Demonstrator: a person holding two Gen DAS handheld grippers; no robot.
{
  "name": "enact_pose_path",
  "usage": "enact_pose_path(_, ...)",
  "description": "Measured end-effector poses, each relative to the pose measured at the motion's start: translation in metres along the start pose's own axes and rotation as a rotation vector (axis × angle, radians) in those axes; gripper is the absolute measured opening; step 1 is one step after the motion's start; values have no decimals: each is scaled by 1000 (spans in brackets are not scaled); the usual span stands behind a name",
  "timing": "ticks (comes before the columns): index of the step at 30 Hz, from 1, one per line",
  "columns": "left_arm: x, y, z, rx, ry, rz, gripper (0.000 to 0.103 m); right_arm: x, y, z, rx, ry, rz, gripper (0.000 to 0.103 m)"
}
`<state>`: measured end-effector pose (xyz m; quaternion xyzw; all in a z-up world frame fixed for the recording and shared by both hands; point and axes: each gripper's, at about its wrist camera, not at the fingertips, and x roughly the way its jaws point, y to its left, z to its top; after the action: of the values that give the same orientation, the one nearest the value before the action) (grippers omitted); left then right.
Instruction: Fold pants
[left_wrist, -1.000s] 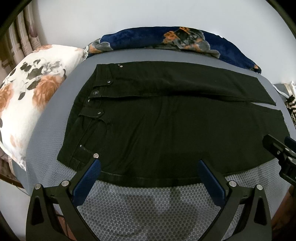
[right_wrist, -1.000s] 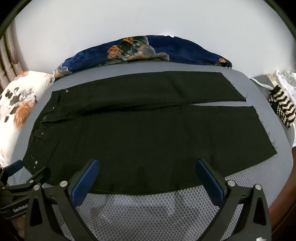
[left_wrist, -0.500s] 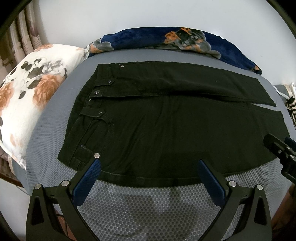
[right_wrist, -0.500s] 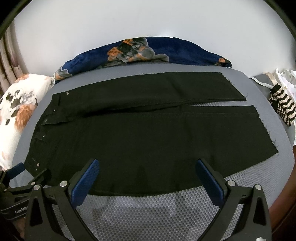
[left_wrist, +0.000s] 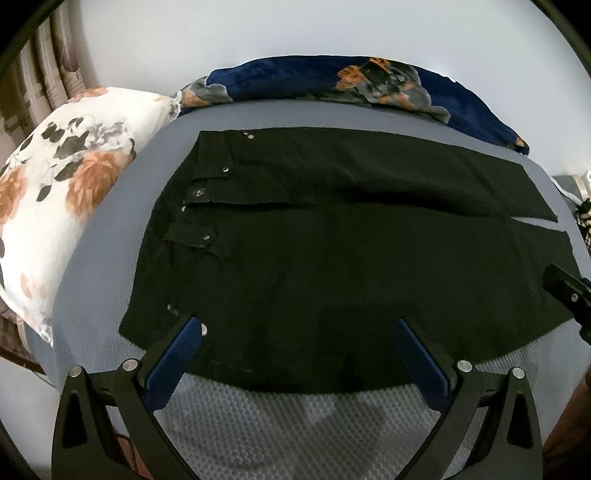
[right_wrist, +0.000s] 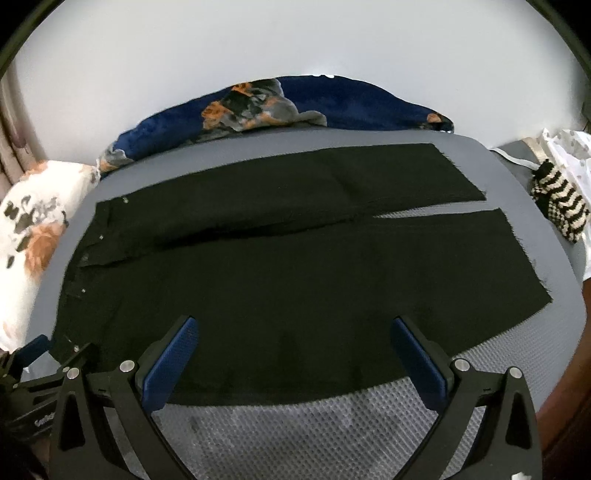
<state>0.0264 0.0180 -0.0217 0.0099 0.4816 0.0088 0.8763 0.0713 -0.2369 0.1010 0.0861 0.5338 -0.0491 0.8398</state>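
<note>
Black pants (left_wrist: 332, 266) flat — grey bed (left_wrist: 295, 424) margin

pants (left_wrist: 332, 258): matt black cloth | bed cover (left_wrist: 295, 435): grey honeycomb-textured mesh | pillow (left_wrist: 55, 192): smooth floral cloth

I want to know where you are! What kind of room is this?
Probably a bedroom. Black pants lie flat on a grey bed, with a flowery pillow beside them and a blue blanket against the wall.
</note>
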Motion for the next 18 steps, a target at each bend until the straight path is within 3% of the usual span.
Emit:
enact_pose_path(6,7,13,30,13,-33,7,103,4,-7,17,-25,-74,75,103)
enact_pose_path(12,19,54,82,-20,-111,-34,103,26,-19,42,3,-62,118,103)
enact_pose_path(16,36,86,114,-52,-133,-102,100,38,-26,61,64,-63,163,103)
enact_pose_path(18,51,107,133,-87,-118,-172,89,45,-26,71,78,-62,184,103)
